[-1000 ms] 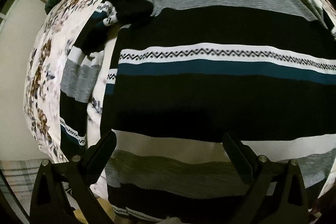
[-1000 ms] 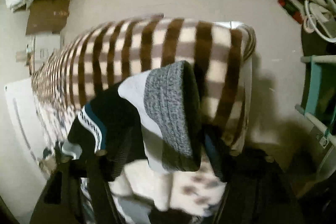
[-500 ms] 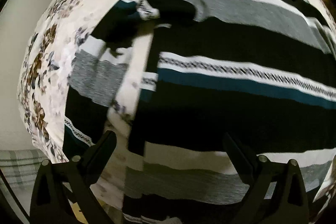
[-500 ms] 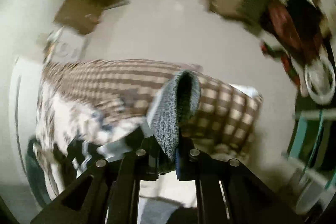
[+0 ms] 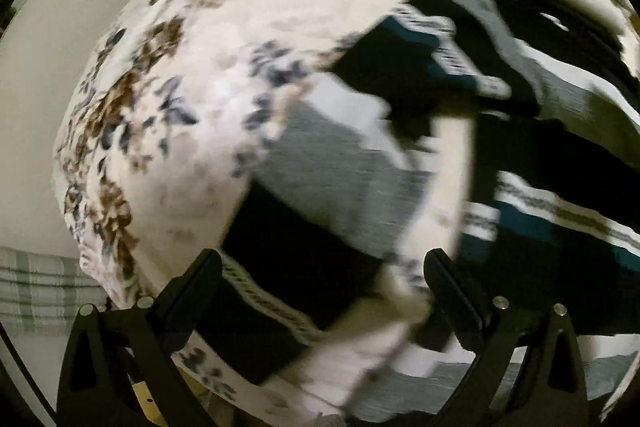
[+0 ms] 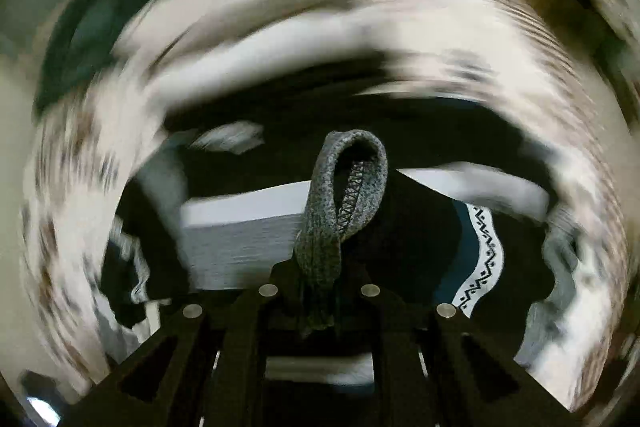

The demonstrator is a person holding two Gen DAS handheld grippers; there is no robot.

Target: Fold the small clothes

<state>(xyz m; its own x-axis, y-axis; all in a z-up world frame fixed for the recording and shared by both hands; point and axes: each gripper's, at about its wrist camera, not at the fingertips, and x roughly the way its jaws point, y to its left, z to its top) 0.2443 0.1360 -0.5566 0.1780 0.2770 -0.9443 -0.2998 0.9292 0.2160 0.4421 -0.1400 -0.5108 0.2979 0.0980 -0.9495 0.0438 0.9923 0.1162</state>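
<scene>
Right claw (image 6: 320, 291) clamped on the striped sweater's (image 6: 240, 239) grey cuff loop (image 6: 348, 195), frame centre; surroundings smeared. Left claw (image 5: 320, 291) wide, empty, over sleeve on floral bedspread (image 5: 192, 99); sweater's right edge cut off.

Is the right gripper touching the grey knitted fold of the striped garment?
Touching. The right wrist view shows the right gripper shut on the grey knitted fold, which loops up from between its closed jaws.

Left hand-held gripper (image 5: 320, 279), matte black angular fingers, triangular cut-outs, silver screw heads; right hand-held gripper (image 6: 318, 291) alike
</scene>
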